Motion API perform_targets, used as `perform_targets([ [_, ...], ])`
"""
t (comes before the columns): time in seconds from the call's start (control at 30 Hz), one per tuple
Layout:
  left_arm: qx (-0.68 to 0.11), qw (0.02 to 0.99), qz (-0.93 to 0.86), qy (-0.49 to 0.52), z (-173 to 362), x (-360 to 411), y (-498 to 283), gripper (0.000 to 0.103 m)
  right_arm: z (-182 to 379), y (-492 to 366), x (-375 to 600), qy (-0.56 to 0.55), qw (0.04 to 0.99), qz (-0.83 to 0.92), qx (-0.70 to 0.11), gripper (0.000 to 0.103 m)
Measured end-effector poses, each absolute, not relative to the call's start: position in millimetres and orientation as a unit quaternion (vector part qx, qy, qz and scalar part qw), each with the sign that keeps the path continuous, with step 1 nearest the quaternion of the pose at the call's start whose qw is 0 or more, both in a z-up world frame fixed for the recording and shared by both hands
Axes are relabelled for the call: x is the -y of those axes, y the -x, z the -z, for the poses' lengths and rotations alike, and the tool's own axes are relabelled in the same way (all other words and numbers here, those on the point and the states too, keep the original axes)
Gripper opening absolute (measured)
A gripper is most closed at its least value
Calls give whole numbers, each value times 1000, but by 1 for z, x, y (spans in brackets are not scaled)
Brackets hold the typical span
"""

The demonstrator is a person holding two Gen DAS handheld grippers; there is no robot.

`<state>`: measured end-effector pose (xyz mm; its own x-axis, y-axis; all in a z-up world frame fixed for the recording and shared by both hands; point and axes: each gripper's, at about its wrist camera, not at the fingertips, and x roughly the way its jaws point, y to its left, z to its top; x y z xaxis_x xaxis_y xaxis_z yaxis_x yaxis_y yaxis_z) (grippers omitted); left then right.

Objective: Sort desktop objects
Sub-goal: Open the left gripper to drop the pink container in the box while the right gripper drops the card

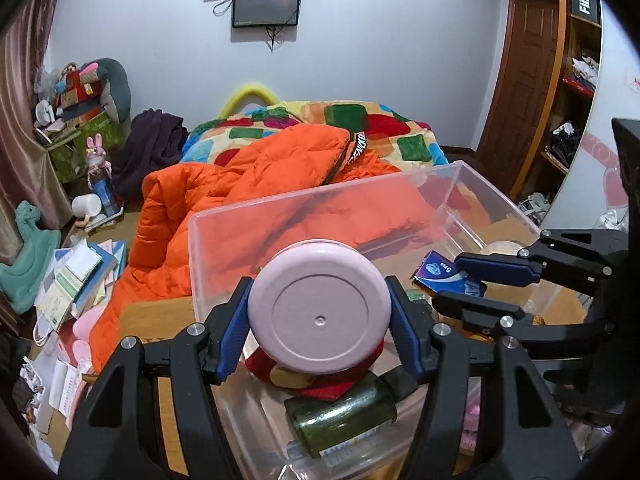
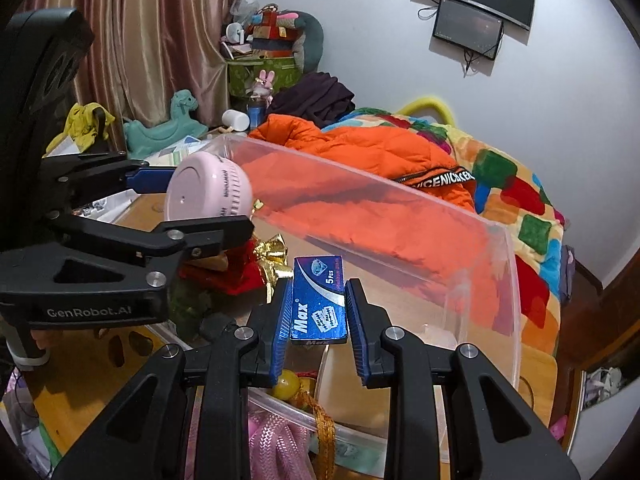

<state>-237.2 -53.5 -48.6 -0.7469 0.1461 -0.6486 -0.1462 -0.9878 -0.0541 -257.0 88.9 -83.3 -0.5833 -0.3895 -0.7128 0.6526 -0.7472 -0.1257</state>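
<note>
A round pink jar point(image 1: 319, 306) was held between the blue pads of the left gripper point(image 1: 319, 312), its flat base turned toward the camera, the pads pressed against its two sides. It was carried above the near end of a clear plastic bin point(image 1: 460, 184). Beneath it in the bin a green glass bottle point(image 1: 340, 416) lay on its side, with a red cloth item point(image 1: 320, 388) just behind it.

A small blue box point(image 2: 317, 300) marked "Max" was clamped upright between the pads of the right gripper point(image 2: 318, 312), which was closed tightly on its narrow sides. This box was also held over the bin, to the right of the jar and apart from it. In the right wrist view gold bells point(image 2: 274, 258) and a yellow bead point(image 2: 286, 384) were seen below the box, with a pink braided hose point(image 2: 276, 440) nearer the camera.

The bin stood on a wooden counter point(image 1: 156, 314). Beyond it an orange padded jacket point(image 1: 240, 184) was spread over a bed with a many-coloured quilt point(image 1: 380, 124). Books and papers point(image 1: 76, 280) were heaped to the left.
</note>
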Motion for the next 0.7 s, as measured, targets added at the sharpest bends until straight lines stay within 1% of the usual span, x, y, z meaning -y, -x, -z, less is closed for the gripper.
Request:
perform_targets([
  [0.17,-1,79,-935,345,47,52,237,63,81,248,-86,-327,288,874,-214,25],
  [0.23,2,78,-937,340,43,52,236,65,80,245,-85,-318,284,877,-224,30],
  [0.27,3,78,-938,339,41,53,235,69,79,243,-85,-313,283,878,-226,37],
  [0.3,5,77,-938,337,39,53,234,71,77,241,-86,-309,282,880,-226,42],
  [0.33,8,78,-940,332,36,53,232,72,76,239,-87,-304,280,882,-226,52],
  [0.37,9,78,-941,330,34,54,230,73,73,236,-88,-295,278,886,-226,57],
  [0.47,11,79,-944,320,26,54,223,76,66,230,-90,-278,268,893,-230,62],
  [0.53,14,77,-948,310,20,55,216,81,60,225,-92,-268,260,899,-228,69],
  [0.6,15,71,-953,295,12,56,207,92,53,220,-97,-256,251,907,-222,76],
  [0.7,7,60,-960,272,2,54,192,94,42,214,-107,-247,242,915,-208,80],
])
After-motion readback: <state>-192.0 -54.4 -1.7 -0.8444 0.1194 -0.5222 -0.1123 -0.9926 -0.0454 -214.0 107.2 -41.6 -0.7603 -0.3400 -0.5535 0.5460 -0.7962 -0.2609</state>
